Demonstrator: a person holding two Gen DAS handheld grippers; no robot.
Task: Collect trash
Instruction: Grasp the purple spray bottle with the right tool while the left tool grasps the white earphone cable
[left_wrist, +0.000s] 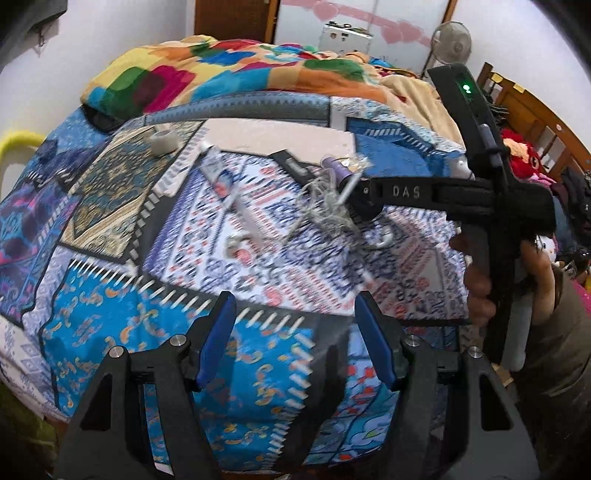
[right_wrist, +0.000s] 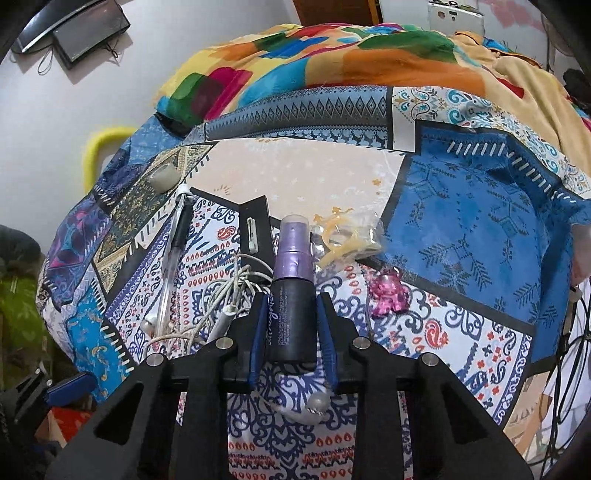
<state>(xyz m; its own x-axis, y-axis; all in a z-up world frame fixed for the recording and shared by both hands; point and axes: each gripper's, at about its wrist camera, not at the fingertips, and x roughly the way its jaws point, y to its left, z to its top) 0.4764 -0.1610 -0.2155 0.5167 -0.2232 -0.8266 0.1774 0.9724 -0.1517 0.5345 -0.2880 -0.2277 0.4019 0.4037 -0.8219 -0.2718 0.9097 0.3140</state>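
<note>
My right gripper (right_wrist: 292, 306) is shut on a small spray bottle (right_wrist: 293, 291), black with a purple cap, held just above the patterned bedspread (right_wrist: 461, 236). The left wrist view shows the right gripper (left_wrist: 349, 186) from the side with the bottle (left_wrist: 338, 171) in it. My left gripper (left_wrist: 295, 306) is open and empty above the bed's near edge. Around the bottle lie tangled white earphones (right_wrist: 221, 291), a pen (right_wrist: 177, 251), a crumpled clear wrapper (right_wrist: 347, 236), a pink toy (right_wrist: 389, 293), a black card with a pin (right_wrist: 255, 229) and a tape roll (right_wrist: 162, 176).
A colourful blanket (right_wrist: 332, 59) is piled at the back of the bed. A yellow chair back (right_wrist: 96, 147) stands at the left. A wooden bed frame (left_wrist: 535, 110) and soft toys (left_wrist: 524, 158) are at the right. Cables (right_wrist: 569, 350) hang at the far right.
</note>
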